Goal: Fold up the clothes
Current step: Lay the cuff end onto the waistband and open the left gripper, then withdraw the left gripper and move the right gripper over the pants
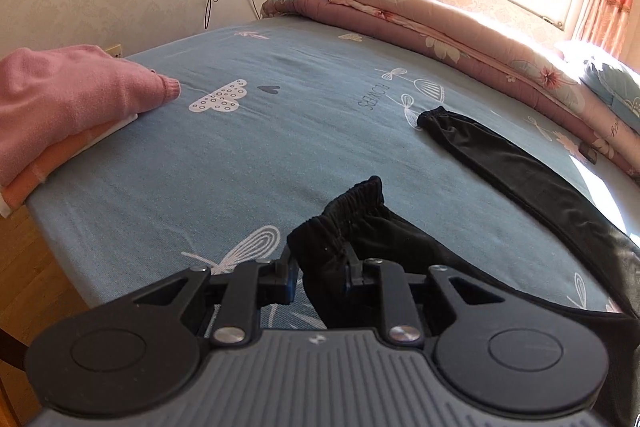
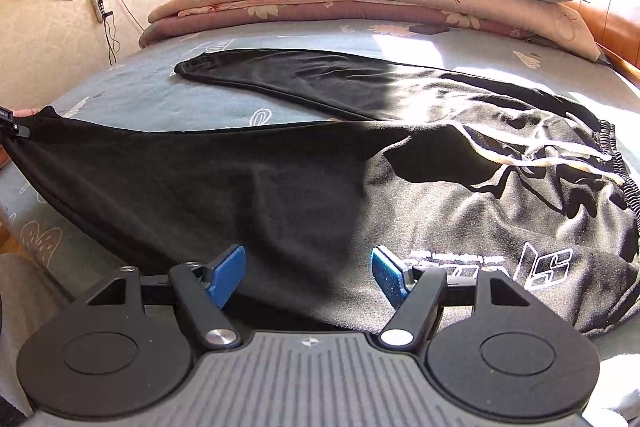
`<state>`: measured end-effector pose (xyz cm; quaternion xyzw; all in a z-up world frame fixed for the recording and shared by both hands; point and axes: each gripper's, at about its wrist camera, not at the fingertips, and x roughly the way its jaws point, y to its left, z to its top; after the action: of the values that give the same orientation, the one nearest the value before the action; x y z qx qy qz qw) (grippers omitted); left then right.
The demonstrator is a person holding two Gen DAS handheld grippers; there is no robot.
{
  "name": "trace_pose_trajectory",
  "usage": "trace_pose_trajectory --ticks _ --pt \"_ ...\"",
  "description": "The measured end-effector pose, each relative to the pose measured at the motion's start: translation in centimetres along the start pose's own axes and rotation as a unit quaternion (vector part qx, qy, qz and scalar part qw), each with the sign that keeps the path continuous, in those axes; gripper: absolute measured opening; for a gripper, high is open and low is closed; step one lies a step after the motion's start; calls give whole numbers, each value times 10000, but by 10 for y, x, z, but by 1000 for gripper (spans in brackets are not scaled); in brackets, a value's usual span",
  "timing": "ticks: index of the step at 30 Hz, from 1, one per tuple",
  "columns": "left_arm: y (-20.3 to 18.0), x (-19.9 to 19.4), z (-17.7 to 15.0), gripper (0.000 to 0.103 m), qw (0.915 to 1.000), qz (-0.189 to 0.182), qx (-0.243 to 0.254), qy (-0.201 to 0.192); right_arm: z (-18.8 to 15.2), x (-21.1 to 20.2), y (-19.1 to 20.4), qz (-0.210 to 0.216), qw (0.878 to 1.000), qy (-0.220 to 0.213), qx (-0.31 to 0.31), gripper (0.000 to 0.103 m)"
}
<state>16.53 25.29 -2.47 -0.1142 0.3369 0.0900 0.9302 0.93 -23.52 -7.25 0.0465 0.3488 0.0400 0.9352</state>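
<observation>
Bed (image 1: 168,187) with blue sheet | black trousers (image 2: 280,187) spread along its near edge | my left gripper (image 1: 320,267) clamps one leg cuff (image 1: 340,215) | my right gripper (image 2: 308,277) hangs open over trousers

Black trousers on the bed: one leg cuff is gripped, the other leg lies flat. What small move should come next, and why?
Probably carry the left gripper, shut on the near leg's cuff, across to the far leg's cuff, so one leg lies over the other. The black trousers are spread on the bed with their legs apart, and the right gripper hangs open over the thigh, holding nothing.
</observation>
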Motion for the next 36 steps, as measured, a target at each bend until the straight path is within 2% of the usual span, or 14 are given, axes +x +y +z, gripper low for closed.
trace_pose_trajectory --ticks 3,7,9,11,14,16,19,21,23,24,26,28,32,36 --pt "0 3 -2 26 10000 52 30 67 0 1 1 -12 10000 24 -14 74" --pt "11 9 -8 37 9993 251 -76 280 0 1 0 -7 10000 46 -21 74" --pt "17 6 -8 39 9988 424 -127 231 0 1 0 -26 10000 49 -9 74" --pt "25 1 -4 47 9980 588 -168 141 1 2 -1 -25 10000 52 5 74" --pt "33 -5 4 48 9981 577 -194 50 1 3 0 0 10000 62 25 74" --pt "30 -7 9 50 9988 450 -190 38 1 5 1 9 10000 77 18 74" --pt "15 0 12 59 9998 -71 -104 180 1 7 4 19 9999 100 7 74" --pt "2 12 9 61 9972 -579 -132 446 1 7 5 5 9999 115 -22 74" --pt "-11 31 2 61 9904 -1064 -295 837 2 7 5 -31 9999 128 -48 74" --pt "-16 41 -3 61 9876 -1166 -345 998 2 7 4 -46 9999 138 -49 74" --pt "-25 63 -13 61 9831 -1229 -399 1298 2 8 3 -94 9998 172 -57 74" --pt "-25 81 -20 61 9820 -1138 -511 1416 2 9 2 -143 9997 208 -66 74" --pt "-12 109 -20 61 9840 -999 -792 1242 2 11 0 -243 9993 283 -90 74" --pt "-15 118 -7 60 9886 -816 -656 1080 3 16 -3 -331 9989 310 -76 74"
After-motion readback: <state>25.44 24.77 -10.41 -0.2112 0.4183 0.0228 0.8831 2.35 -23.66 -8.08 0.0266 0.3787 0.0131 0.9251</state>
